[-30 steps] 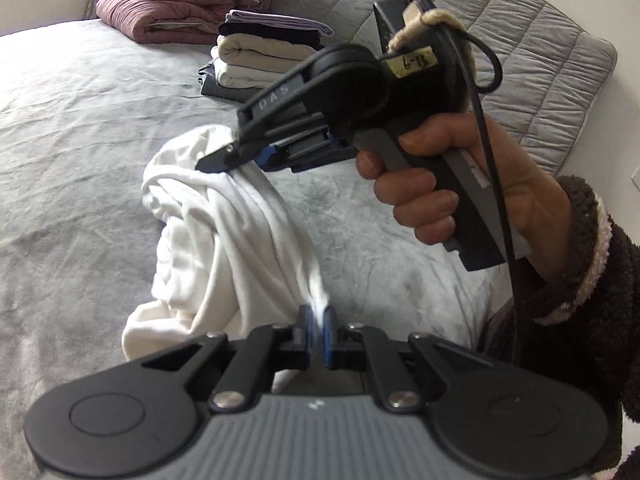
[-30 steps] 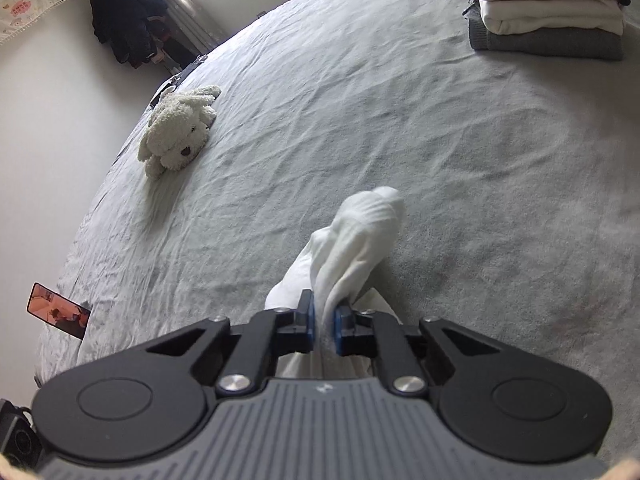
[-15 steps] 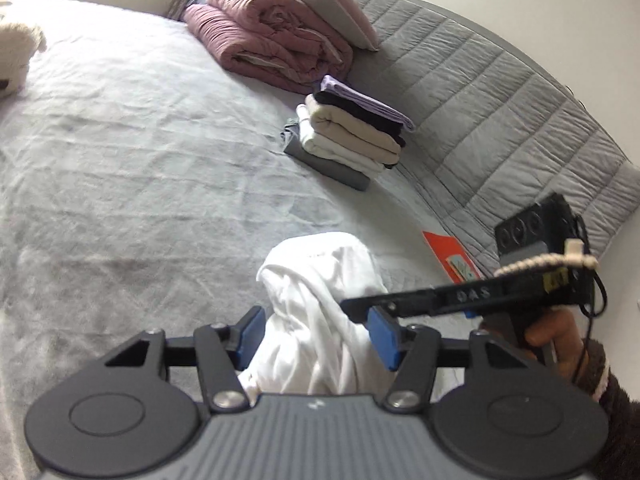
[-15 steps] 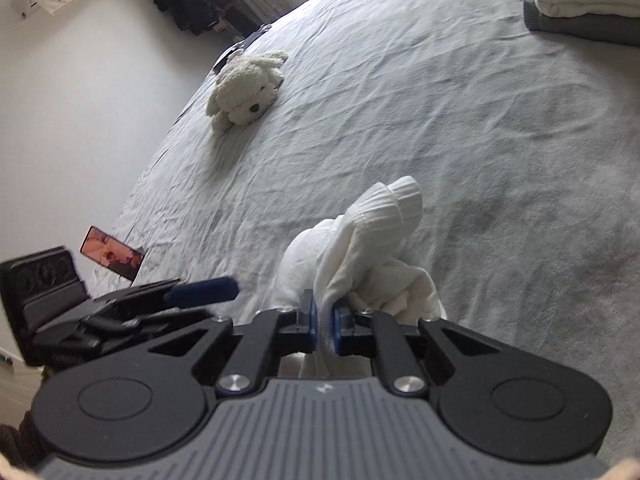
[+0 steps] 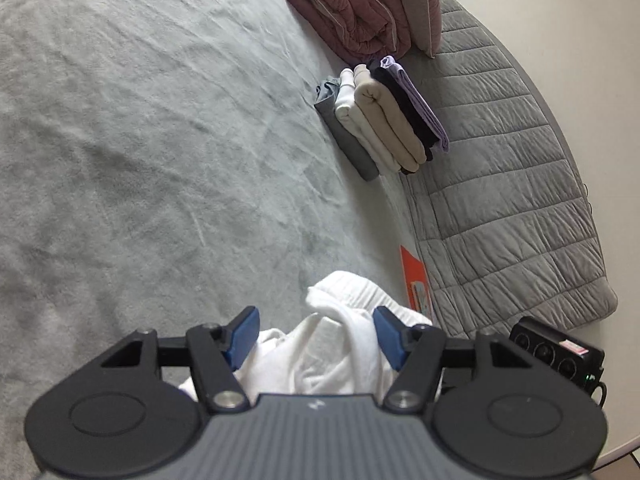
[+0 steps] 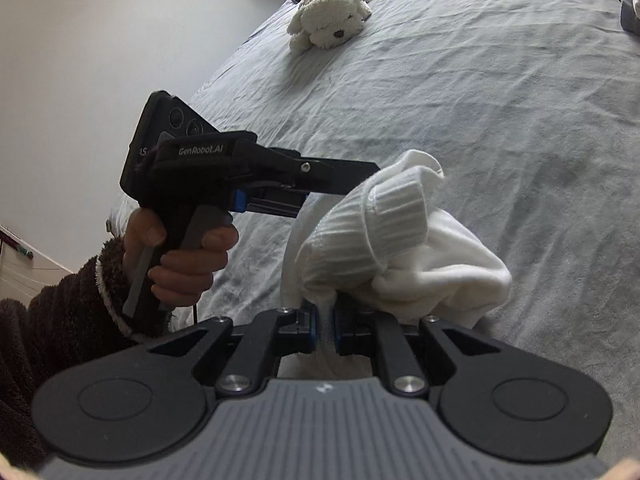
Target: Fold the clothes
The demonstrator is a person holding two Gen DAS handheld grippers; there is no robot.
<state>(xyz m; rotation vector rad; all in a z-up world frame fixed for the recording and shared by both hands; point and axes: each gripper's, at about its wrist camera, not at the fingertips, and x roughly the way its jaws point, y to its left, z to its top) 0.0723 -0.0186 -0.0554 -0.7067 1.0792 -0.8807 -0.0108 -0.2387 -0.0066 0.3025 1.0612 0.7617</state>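
A bunched white garment with a ribbed cuff hangs just above the grey bedspread. My right gripper is shut on a fold of it near the cuff. In the left wrist view the same garment lies between the blue pads of my left gripper, which is open and straddles the cloth without pinching it. From the right wrist view the left gripper comes in from the left in a person's hand, its tips against the cuff and partly hidden by it.
A stack of folded clothes sits by the grey quilted cushion, with a pink duvet behind. An orange packet lies near the garment. A plush dog rests far off on the bed.
My left gripper let go of the white garment, opened, and swung round to straddle it from the other side. The right gripper stayed shut on the cloth and turned towards the left gripper.
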